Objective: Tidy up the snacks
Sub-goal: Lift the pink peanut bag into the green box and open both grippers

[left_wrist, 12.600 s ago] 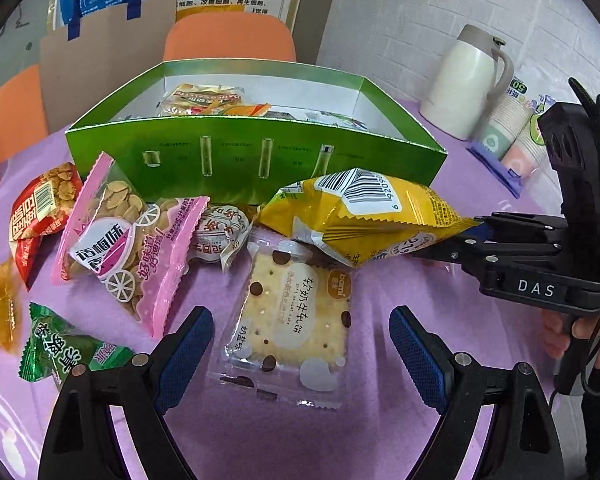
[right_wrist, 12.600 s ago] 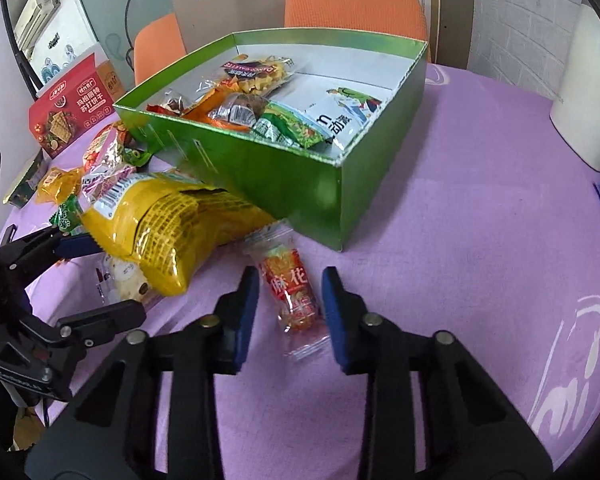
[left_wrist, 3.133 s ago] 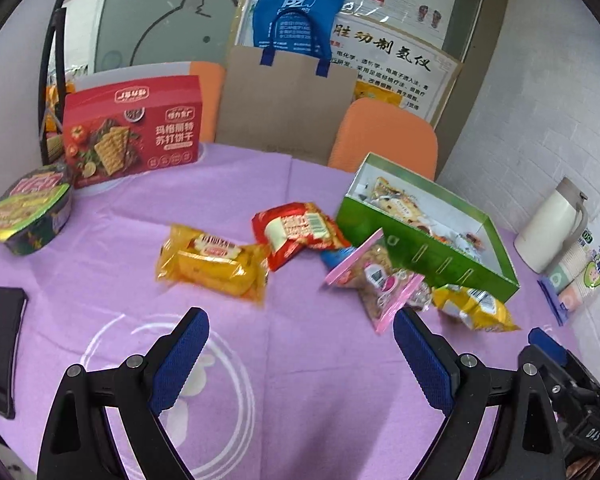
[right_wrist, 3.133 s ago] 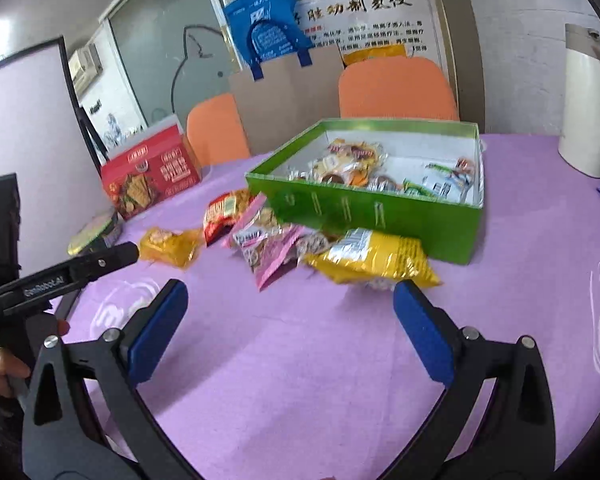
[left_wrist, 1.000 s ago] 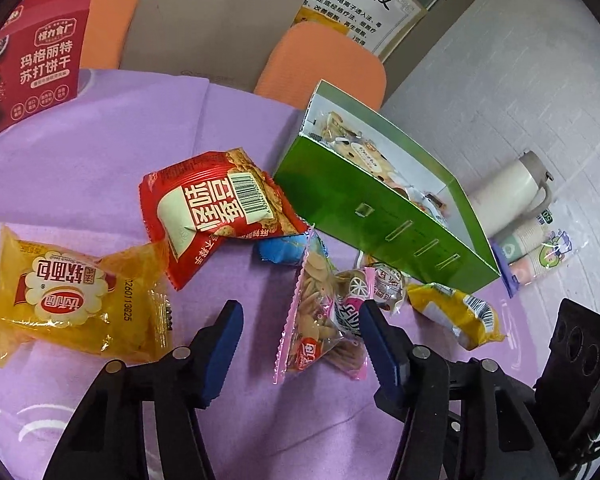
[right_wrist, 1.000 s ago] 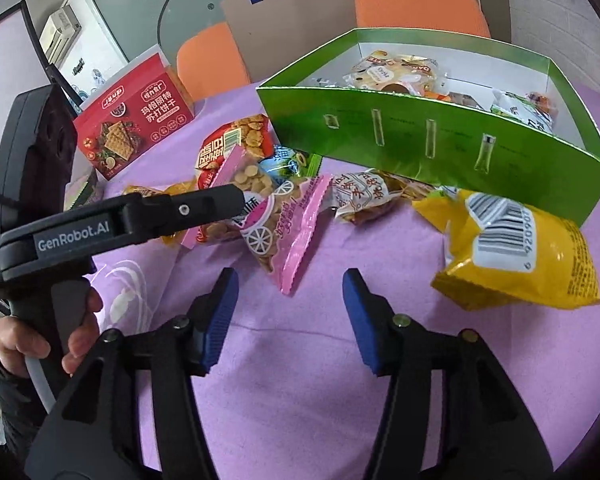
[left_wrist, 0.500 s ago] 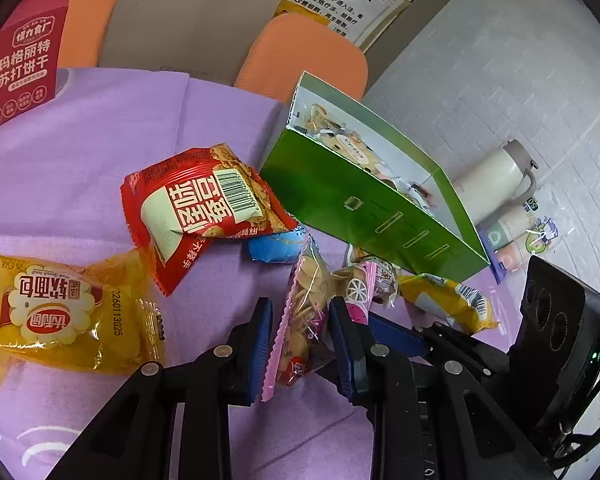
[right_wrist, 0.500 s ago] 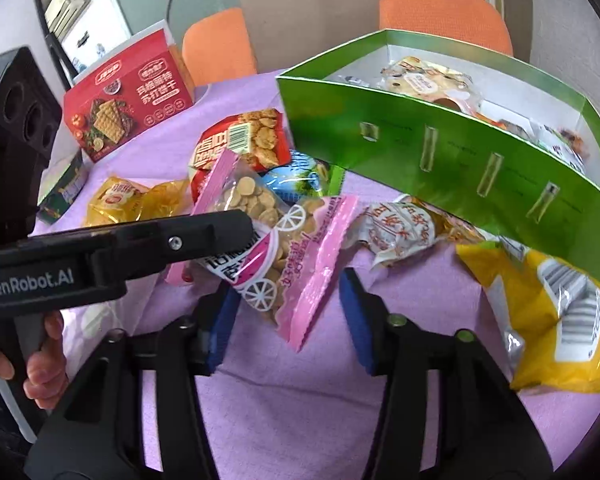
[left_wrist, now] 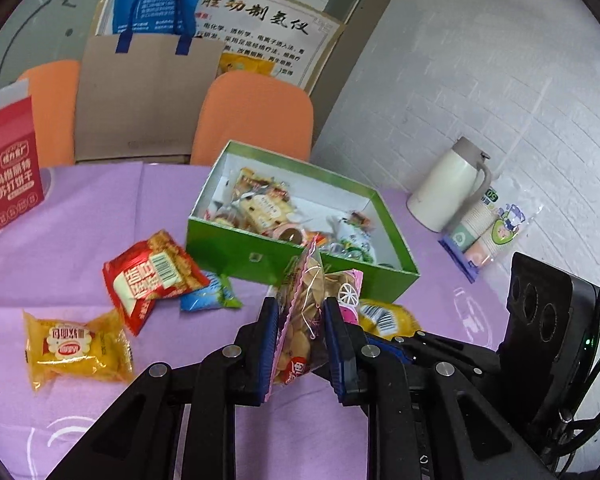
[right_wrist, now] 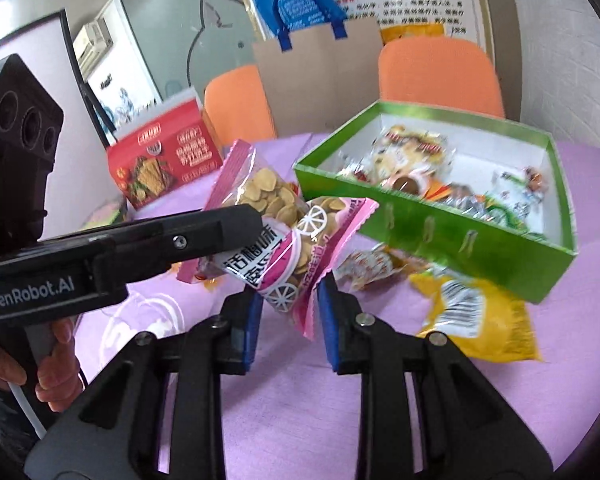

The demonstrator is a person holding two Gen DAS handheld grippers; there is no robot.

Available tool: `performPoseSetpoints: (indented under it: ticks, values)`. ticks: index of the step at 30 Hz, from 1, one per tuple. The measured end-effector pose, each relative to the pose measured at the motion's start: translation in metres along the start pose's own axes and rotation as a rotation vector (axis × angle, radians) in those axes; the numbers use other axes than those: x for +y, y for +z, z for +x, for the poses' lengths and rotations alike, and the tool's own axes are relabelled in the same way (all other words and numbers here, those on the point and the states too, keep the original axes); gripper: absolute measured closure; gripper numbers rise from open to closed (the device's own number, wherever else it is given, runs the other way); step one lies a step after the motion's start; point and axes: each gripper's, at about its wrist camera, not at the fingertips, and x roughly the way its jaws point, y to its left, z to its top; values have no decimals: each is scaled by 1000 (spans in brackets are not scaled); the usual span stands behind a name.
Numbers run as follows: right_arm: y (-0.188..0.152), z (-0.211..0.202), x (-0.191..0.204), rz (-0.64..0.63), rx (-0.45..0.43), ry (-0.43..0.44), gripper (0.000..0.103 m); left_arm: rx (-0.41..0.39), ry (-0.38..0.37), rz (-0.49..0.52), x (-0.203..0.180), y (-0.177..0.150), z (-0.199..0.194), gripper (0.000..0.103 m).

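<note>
Gripping: left gripper [left_wrist: 302, 336] pinched the pink bag of chips [left_wrist: 312, 320] between its blue pads, bag lifted off the purple table [left_wrist: 80, 240].
Right gripper: right gripper [right_wrist: 288, 320] had its pads partly spread around the bag's lower corner; contact with the pads could not be told.
Bag axis: in the left wrist view the pink bag stood on edge, long axis running away from the camera, top corner pointing at the green box [left_wrist: 236, 248].
Bag face: right wrist view showed its printed front, tilted, long axis slanting from upper left to lower right, wheel drawings facing the camera.
Left view only: red packet [left_wrist: 150, 276], yellow cake pack [left_wrist: 74, 346], small blue-green packet [left_wrist: 210, 296], white flask [left_wrist: 450, 184], stack of paper cups [left_wrist: 484, 228].
Right view only: a hand [right_wrist: 52, 364] on the left gripper's handle, yellow bag [right_wrist: 480, 312] in full, small packet [right_wrist: 368, 266] under the box front.
Box: open, several snacks inside, bare white floor along its far side.
Edges: bag hung just before the box's near wall, above its rim in the right wrist view.
Room: bare purple cloth lay near the camera in both views; red carton [right_wrist: 160, 160] stood well apart at far left.
</note>
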Motion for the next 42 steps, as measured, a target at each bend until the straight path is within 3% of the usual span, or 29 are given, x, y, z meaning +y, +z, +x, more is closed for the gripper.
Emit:
performPoseSetpoints:
  ticks: [9,13,27,28,29,30,31,32,34,42]
  values:
    - [24,-39,-33,43,-109,-50,74,-34,-59,93,-53,39,16,80]
    - [39,-39,-52,46,-134,-70,74,-77,-46,129,-66,54,32,81]
    - [51,7,-116,100,-70,-135,74,33,-86,74,-42,83,129,81]
    - [51,13,-119,94,-61,-149,70,36,-75,74,-39,82,134,79]
    - [50,18,-121,88,-50,-172,68,40,-56,76,-37,81,139,66]
    - [49,21,-122,82,-44,-195,60,56,-33,74,-35,80,144,52]
    - [47,22,-123,79,-43,-208,45,69,0,63,-32,78,147,22]
    - [45,21,-124,81,-50,-213,38,63,42,46,-29,76,147,14]
    - [41,15,-124,81,-73,-210,24,39,65,39,-23,72,142,14]
    - [37,-9,-118,112,-108,-221,19,21,99,0,-12,64,108,14]
